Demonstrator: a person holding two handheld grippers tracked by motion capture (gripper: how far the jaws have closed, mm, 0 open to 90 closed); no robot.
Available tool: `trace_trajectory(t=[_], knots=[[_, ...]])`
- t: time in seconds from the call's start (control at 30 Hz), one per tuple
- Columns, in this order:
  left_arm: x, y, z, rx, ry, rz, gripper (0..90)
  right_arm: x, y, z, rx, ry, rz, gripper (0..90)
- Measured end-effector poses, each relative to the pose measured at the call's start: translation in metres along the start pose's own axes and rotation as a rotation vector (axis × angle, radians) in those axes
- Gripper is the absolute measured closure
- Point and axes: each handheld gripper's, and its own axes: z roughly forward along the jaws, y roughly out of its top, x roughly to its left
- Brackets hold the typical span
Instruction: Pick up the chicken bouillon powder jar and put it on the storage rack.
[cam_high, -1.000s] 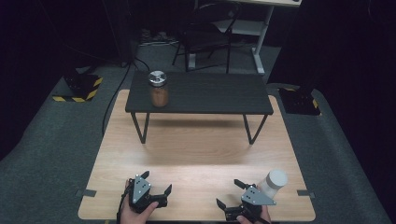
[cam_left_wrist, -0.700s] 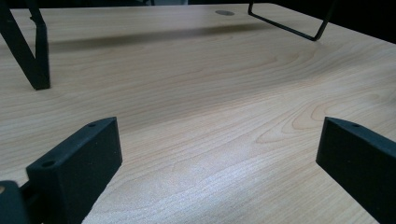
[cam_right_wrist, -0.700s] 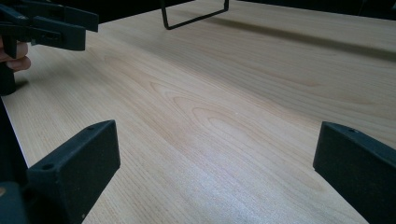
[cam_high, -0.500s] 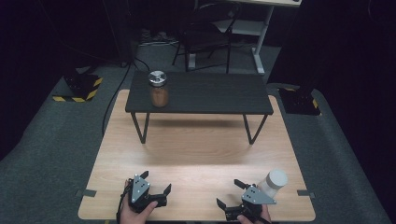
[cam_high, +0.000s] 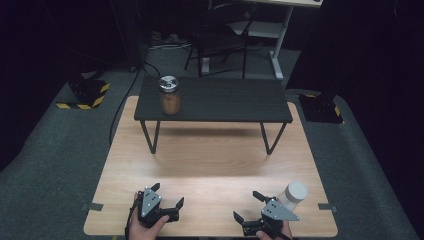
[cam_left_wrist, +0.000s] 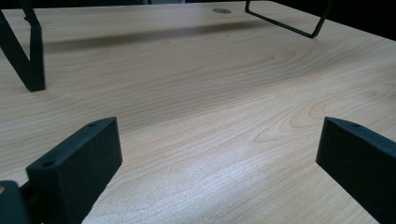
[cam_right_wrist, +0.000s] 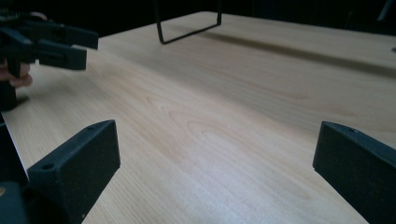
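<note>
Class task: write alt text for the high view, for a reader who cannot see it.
Two open hand-held grippers, left and right, rest at a wooden table's near edge. A white-capped container stands beside the right one; a jar stands on a black shelf beyond.

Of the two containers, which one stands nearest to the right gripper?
The white container, right beside the right gripper; the brown-filled jar stands far off on the black shelf.

high view above, forward-down; both gripper views low, close over shared wooden table (cam_high: 210, 165)
</note>
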Motion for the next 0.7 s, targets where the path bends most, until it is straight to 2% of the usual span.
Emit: trace_trajectory(t=[0.13,0.17,0.23,0.27,0.4,0.47,0.5,0.6,0.63,0.7], knots=[[0.001,0.000,0.000,0.001,-0.005,0.004,0.4,0.004,0.004,-0.011,-0.042,-0.023,-0.010,0.0],[0.001,0.000,0.000,0.001,-0.005,0.002,0.4,0.006,0.007,-0.018,-0.064,-0.041,-0.023,0.0],[0.001,0.000,0.000,0.001,-0.006,0.002,0.4,0.007,0.008,-0.022,-0.075,-0.050,-0.023,0.0],[0.001,0.000,0.000,0.001,-0.006,0.003,0.4,0.008,0.010,-0.029,-0.101,-0.068,-0.023,0.0],[0.001,0.000,0.000,0.000,-0.009,0.005,0.4,0.008,0.014,-0.039,-0.135,-0.103,-0.027,0.0],[0.001,0.001,0.001,0.002,-0.014,0.006,0.4,0.010,0.017,-0.049,-0.155,-0.159,-0.043,0.0],[0.001,0.001,0.001,0.002,-0.014,0.006,0.4,0.010,0.017,-0.049,-0.155,-0.159,-0.043,0.0],[0.001,0.001,0.001,0.001,-0.017,0.004,0.4,0.009,0.019,-0.059,-0.168,-0.218,-0.059,0.0],[0.001,0.001,0.001,0.001,-0.017,0.004,0.4,0.009,0.019,-0.059,-0.168,-0.218,-0.059,0.0],[0.001,0.001,0.001,0.002,-0.018,0.004,0.4,0.008,0.019,-0.065,-0.172,-0.253,-0.067,0.0]])
